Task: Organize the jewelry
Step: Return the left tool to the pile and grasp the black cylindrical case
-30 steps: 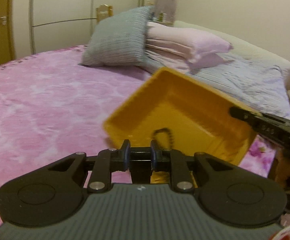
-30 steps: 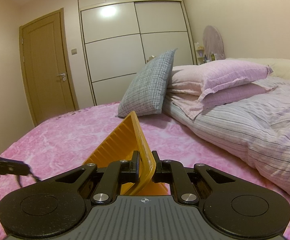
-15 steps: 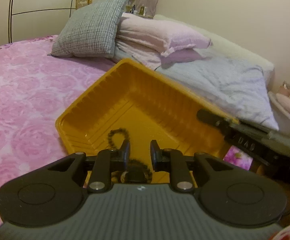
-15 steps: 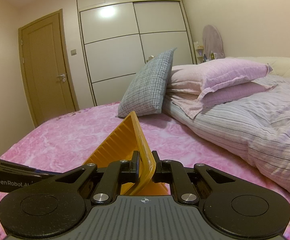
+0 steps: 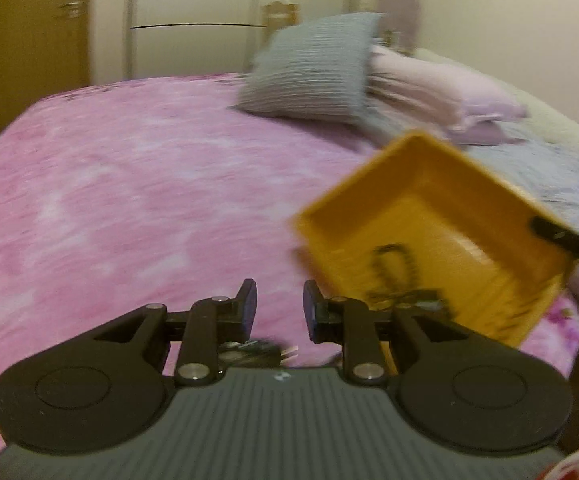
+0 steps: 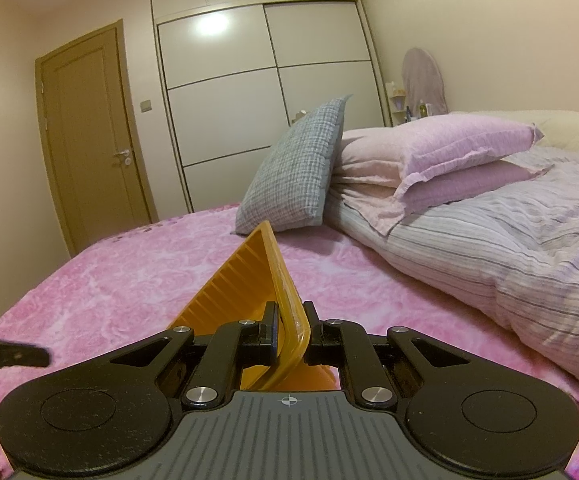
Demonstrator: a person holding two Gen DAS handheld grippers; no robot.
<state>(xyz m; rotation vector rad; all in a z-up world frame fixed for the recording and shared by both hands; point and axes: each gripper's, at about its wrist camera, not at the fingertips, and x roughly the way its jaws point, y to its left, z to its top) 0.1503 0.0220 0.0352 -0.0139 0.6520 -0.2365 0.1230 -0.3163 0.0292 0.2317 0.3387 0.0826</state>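
two hand-held grippers working: right hand-held gripper [image 6: 289, 330] clamping rim of yellow tray [image 5: 441, 208], tilting over pink bed [image 5: 129, 200]. left hand-held gripper [image 5: 276, 304] opening slightly, holding nothing. beaded necklace [image 5: 393, 276] lying inside tray; light, limp, slippery, likely needing pinching mid-strand.

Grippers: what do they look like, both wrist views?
Both alike. Left gripper and right gripper: black linkage arms with silver pivot screws, round black discs either side, grey ribbed body with a small crosshair mark. Blue pads line the left one's fingers.

Grey checked cushion [image 6: 295, 168] leaning on stacked pink pillows [image 6: 441, 148]; wardrobe [image 6: 265, 92] behind.
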